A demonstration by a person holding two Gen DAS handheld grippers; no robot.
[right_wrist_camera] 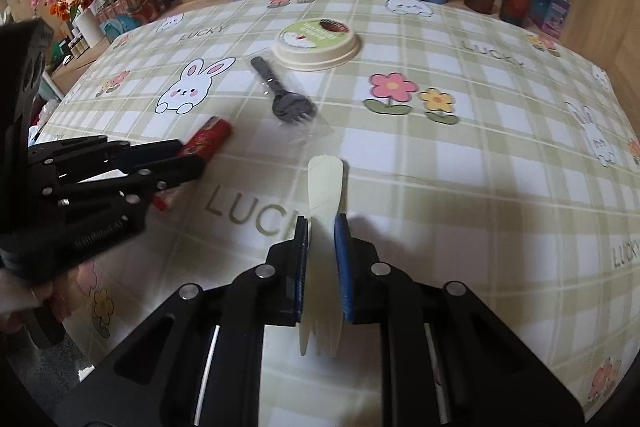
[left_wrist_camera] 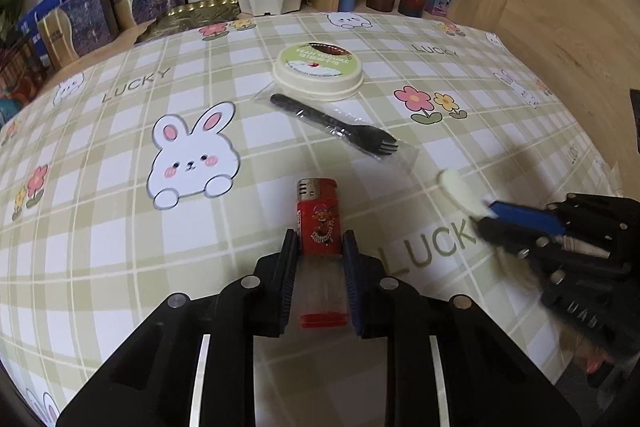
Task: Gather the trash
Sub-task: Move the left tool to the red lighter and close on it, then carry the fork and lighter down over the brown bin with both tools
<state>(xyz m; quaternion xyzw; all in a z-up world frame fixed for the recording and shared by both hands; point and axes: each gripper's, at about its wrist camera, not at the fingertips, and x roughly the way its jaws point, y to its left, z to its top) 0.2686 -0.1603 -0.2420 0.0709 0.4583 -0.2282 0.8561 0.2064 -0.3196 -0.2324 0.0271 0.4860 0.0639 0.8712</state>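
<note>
The left gripper's (left_wrist_camera: 320, 247) fingers clamp a red lighter (left_wrist_camera: 319, 223) resting on the tablecloth (left_wrist_camera: 100, 227); the right gripper (right_wrist_camera: 322, 239) pinches a cream plastic fork (right_wrist_camera: 326, 187). A wrapped black fork (left_wrist_camera: 340, 125) and yogurt lid (left_wrist_camera: 318, 71) remain uncollected, so the task looks about half done.

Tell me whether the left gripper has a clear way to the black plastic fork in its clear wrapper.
Probably not yet: the path over the tablecloth looks free, but the left gripper is shut on a red lighter. The fork lies just beyond.
</note>
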